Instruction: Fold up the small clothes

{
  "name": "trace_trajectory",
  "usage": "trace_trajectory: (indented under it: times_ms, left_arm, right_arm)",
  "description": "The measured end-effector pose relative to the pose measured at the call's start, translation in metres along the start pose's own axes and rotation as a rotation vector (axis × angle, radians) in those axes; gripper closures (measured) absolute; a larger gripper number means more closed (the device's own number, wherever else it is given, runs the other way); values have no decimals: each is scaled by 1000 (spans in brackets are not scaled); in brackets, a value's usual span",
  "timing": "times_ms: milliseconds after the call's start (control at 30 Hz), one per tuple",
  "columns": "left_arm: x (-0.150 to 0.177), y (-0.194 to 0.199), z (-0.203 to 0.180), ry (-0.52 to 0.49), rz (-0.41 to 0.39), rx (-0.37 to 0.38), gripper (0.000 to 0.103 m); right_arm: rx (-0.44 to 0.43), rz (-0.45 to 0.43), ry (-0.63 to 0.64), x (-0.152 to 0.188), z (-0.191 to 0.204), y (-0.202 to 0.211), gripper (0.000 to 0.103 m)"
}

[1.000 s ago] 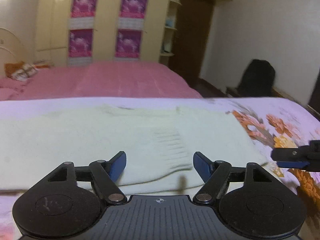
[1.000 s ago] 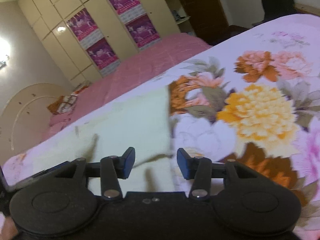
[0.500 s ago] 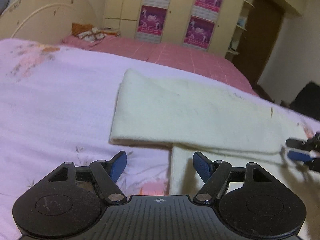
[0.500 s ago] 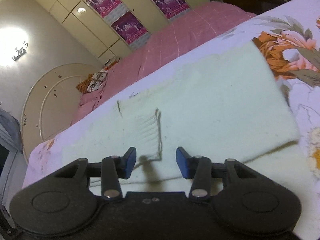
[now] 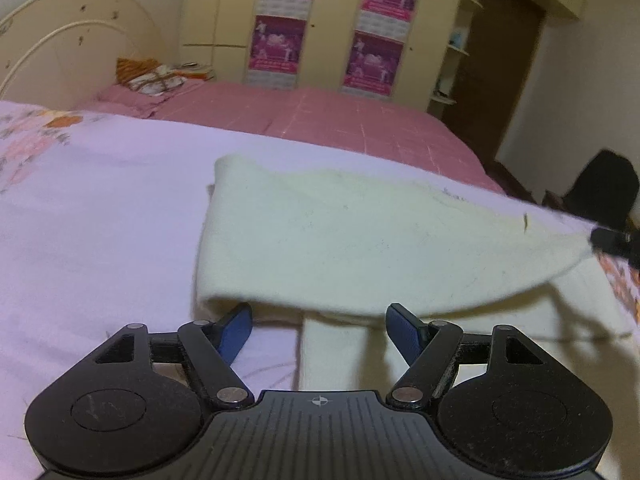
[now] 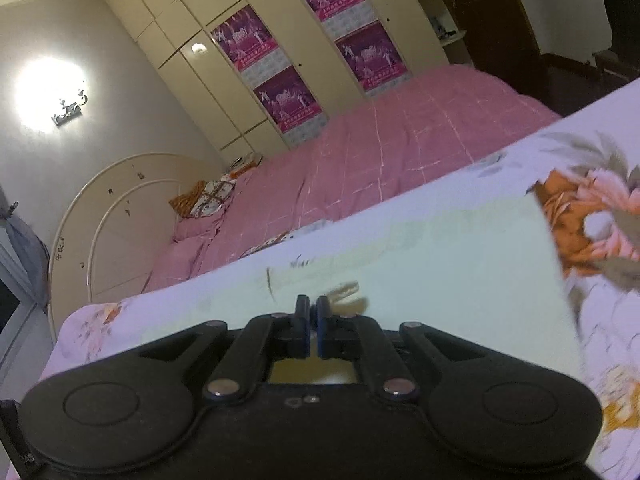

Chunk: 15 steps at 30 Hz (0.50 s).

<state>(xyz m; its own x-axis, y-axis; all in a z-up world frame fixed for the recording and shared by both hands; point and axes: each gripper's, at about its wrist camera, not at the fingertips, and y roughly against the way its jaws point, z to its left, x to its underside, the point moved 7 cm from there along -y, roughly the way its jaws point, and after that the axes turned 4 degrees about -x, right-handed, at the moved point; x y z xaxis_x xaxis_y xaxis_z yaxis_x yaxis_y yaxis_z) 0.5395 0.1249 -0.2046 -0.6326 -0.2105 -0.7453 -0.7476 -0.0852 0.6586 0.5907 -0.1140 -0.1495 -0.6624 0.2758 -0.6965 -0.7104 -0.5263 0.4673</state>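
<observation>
Warm, dim indoor light tints both views yellow. In the right wrist view a wall lamp (image 6: 48, 98) glares white on the far left wall, blowing out its surroundings, and a reflection (image 6: 199, 47) shines on the wardrobe (image 6: 224, 56) doors. The cream garment (image 5: 360, 248) throws soft shadows under its near lifted edge. Fisheye bending curves the headboard (image 5: 76, 40) and darkens the corners. The floral bedspread (image 6: 592, 216) at right is smeared with motion blur

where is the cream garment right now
The cream garment lies on the floral bedsheet, ahead of the open left gripper; in the left wrist view its far right corner is pinched by the right gripper.
</observation>
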Motion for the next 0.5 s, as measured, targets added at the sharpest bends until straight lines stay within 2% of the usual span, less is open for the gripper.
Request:
trace_trajectory:
  times_ms: [133, 233, 400, 500]
  left_arm:
    - [1, -4, 9, 56, 8, -53, 30]
    - [2, -5, 10, 62, 17, -85, 30]
    - [2, -7, 24, 128, 11, -105, 30]
    - [4, -12, 28, 117, 13, -102, 30]
  right_arm:
    - [8, 1, 8, -3, -6, 4, 99]
    - [27, -17, -6, -3, -12, 5, 99]
    - [56, -29, -15, -5, -22, 8, 99]
    - [80, -45, -12, -6, -30, 15, 99]
